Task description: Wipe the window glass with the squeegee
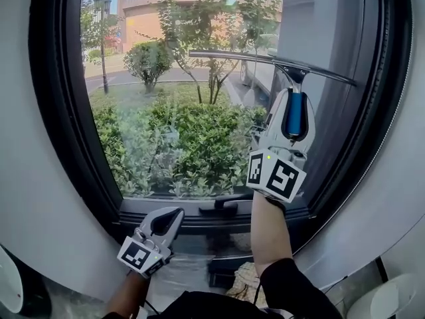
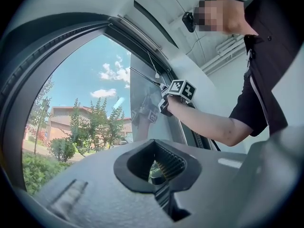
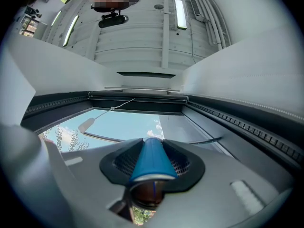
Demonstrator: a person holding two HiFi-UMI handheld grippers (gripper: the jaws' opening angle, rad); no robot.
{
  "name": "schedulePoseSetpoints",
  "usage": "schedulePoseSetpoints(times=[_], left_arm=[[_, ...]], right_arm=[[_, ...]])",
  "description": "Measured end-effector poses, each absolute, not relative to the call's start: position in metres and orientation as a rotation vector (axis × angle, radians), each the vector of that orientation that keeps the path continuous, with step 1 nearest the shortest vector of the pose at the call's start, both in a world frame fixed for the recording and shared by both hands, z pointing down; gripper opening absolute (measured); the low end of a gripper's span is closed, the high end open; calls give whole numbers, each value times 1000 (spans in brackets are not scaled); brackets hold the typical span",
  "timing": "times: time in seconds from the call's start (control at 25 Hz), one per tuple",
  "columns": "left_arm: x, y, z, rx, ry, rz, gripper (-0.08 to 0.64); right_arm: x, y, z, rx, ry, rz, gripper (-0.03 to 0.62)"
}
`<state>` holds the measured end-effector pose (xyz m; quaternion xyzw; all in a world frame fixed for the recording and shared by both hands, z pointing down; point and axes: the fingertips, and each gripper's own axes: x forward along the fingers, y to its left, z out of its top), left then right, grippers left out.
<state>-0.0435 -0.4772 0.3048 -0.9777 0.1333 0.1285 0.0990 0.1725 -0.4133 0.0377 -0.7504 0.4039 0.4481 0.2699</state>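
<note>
Window glass (image 1: 172,111): filling the upper middle of the head view, sitting inside a dark frame (image 1: 50,111).
Beyond the glass: showing green shrubs (image 1: 172,151), thin trees and a brick building.
Squeegee (image 1: 295,111): standing against the right part of the glass, near its top.
Blade (image 1: 265,60): running crosswise, sloping slightly down toward the right.
Blue handle: pointing down from the blade into the right gripper.
In the way, lower rail: window handle (image 1: 226,206) jutting from the frame below the squeegee.
In the way, top of pane: pull cord (image 3: 111,108) hanging across the upper glass in the right gripper view.
Below the sill: pale crumpled cloth (image 1: 249,281) lying near the person's right elbow, too blurred for detail.
Right gripper (image 1: 293,98): clenching on the blue handle, the handle filling the hollow between the jaws.
Right arm: reaching up and forward, forearm (image 1: 269,234) bare, dark sleeve bunching at the elbow.
Marker cube (image 1: 275,175): facing the head camera just above the wrist.
Left gripper (image 1: 171,214): hanging low at the level of the lower rail, left of the window handle, apart from the glass.
Left jaws: closing together at the tips, gripping nothing, pointing up and to the right.
Left wrist: showing below the gripper at the bottom edge of the head view.
</note>
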Motion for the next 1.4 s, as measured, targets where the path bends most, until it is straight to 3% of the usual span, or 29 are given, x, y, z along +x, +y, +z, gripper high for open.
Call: schedulePoseSetpoints(times=[1.4], left_arm=[[-38,-461,336,-2919,339,352,0]], right_arm=[[170,-406,95,-2120,1172,1145,132]])
